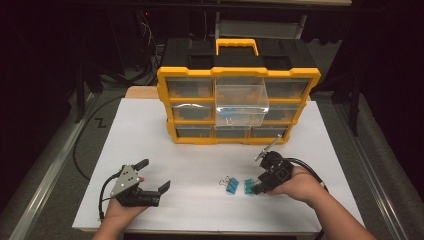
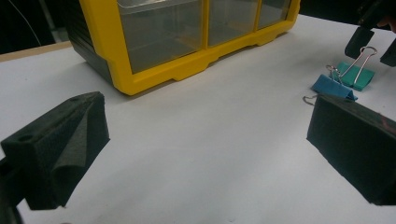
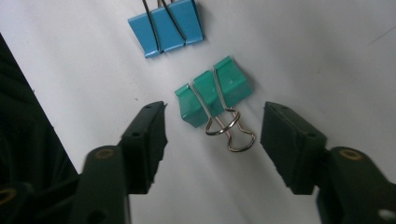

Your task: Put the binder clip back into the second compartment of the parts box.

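Two binder clips on white table [image 1: 200, 150]: green binder clip [image 3: 211, 91] between spread jaws of right gripper [image 3: 212, 135], untouched; blue binder clip [image 3: 166, 26] just beside. Left gripper [image 1: 156, 176] wide apart, holding nothing, well away. Yellow drawer organizer [image 1: 237, 105] behind.

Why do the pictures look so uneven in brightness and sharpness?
High view: the white table is brightly lit while the surroundings fall into darkness. Left gripper view: the near black jaws look soft, the yellow organizer sharper. Right gripper view: the green binder clip is crisp between the open jaws of the right hand-held gripper, with soft shadows.
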`<state>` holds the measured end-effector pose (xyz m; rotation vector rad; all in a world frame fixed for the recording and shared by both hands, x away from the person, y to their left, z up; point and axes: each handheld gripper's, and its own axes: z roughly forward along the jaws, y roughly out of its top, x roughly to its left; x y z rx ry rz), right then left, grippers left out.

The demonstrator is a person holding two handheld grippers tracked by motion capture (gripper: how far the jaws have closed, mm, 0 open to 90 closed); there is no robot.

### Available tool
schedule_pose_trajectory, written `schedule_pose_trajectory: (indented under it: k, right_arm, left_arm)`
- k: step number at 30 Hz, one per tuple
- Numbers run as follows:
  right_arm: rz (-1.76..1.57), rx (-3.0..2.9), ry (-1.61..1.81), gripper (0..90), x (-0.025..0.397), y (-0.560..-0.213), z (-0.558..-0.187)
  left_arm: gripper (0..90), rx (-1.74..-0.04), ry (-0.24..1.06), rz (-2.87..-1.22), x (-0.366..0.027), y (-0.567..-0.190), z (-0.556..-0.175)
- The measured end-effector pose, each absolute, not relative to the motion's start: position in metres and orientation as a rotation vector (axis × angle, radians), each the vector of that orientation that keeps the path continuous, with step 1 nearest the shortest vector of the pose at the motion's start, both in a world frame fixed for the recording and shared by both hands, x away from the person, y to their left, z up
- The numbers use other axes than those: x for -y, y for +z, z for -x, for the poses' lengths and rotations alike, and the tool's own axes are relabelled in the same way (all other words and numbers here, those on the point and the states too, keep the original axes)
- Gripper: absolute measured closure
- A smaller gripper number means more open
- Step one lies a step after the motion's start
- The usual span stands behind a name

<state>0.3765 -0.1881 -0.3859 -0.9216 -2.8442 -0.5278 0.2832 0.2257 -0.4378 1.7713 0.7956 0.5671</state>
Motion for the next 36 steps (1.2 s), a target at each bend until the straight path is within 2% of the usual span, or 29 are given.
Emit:
schedule_pose_trajectory:
  k: [10,18,36]
  right_arm:
    - [0.924,2.811,-0.530,75.4,0.185,-0.385,-0.380]
    - [0.837,2.806,-0.550,89.7,0.180,-0.375,-0.377]
    - [0.702,2.917,-0.503,90.0,0.186,-0.339,-0.373]
  left_arm:
    - [0.1,-0.796,0.568,-1.770,-0.226,-0.438,-0.283]
    - [0.2,-0.797,0.569,-1.769,-0.226,-0.438,-0.283]
    - [0.2,-0.805,0.571,-1.766,-0.227,-0.437,-0.283]
